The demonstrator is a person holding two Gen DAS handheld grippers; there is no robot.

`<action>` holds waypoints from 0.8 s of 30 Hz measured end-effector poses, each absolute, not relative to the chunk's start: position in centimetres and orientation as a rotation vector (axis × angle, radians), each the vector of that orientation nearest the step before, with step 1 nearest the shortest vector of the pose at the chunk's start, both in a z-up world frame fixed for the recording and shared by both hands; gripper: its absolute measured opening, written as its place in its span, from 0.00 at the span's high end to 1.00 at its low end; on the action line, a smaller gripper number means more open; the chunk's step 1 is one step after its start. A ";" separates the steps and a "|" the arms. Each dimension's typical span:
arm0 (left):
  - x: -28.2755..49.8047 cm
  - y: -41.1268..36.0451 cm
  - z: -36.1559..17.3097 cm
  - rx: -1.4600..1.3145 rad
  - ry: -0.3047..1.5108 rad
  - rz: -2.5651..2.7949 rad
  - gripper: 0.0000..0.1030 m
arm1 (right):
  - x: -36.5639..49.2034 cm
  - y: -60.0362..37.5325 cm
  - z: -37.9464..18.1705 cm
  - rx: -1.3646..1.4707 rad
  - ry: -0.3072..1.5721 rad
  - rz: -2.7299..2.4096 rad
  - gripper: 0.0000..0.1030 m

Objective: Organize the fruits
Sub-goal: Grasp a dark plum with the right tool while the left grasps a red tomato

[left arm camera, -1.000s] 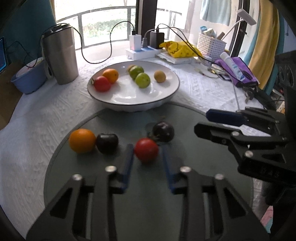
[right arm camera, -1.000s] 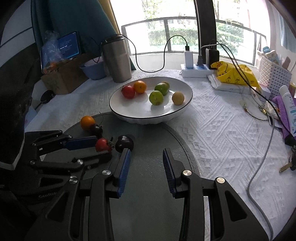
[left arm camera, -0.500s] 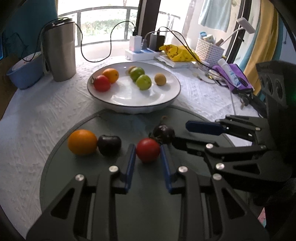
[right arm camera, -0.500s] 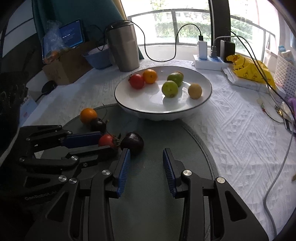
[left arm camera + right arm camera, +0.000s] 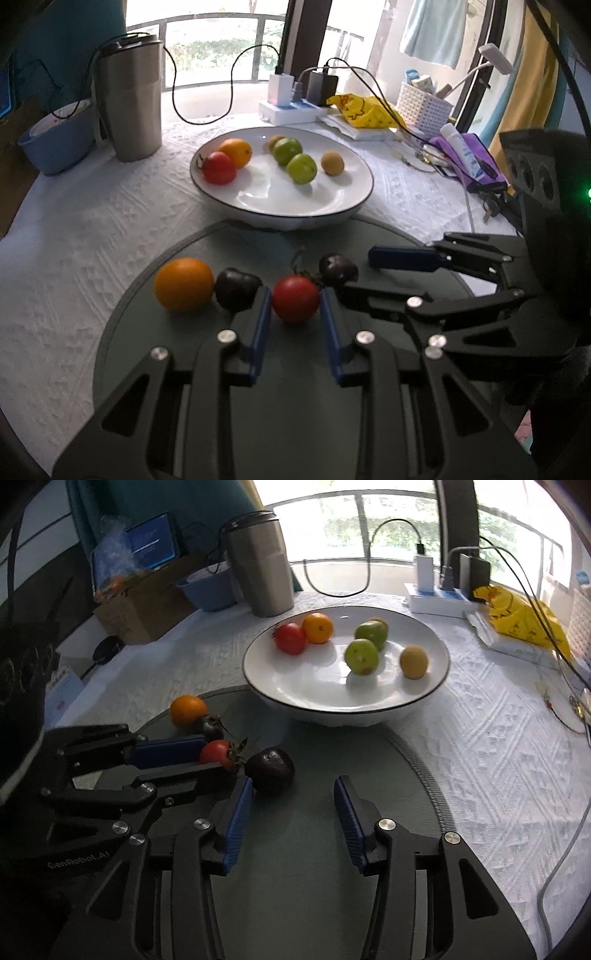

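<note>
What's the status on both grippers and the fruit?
Left gripper shut on red tomato. Right gripper opening, empty, dark plum just ahead. Nothing blocks the bowl.

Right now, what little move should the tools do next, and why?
Probably lift the left tool toward the white bowl: its pads already pinch the red tomato. The right tool is opening, with nothing between its pads yet.

Daylight floods in from the blown-out balcony window at twelve o'clock, throwing soft shadows toward six o'clock and glare across the white bowl, while fisheye bending, dark vignetting and slight blur mark the edges.
</note>
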State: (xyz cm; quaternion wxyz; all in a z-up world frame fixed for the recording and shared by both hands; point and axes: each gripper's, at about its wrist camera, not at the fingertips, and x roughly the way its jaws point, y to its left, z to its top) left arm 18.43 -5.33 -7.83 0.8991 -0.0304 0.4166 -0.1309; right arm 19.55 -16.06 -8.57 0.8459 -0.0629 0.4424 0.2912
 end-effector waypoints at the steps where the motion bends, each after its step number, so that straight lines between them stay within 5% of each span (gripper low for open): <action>1: 18.4 -5.3 -7.8 -0.061 0.860 -0.270 0.73 | 19.5 -15.9 -8.6 -0.142 0.931 0.617 0.52; 8: 17.9 -5.1 -7.4 -0.062 0.850 -0.265 0.73 | 19.3 -14.8 -8.8 -0.160 0.931 0.660 0.74; 24: 16.2 -4.5 -5.9 -0.062 0.805 -0.252 0.72 | 18.3 -14.7 -7.7 -0.189 0.888 0.643 0.79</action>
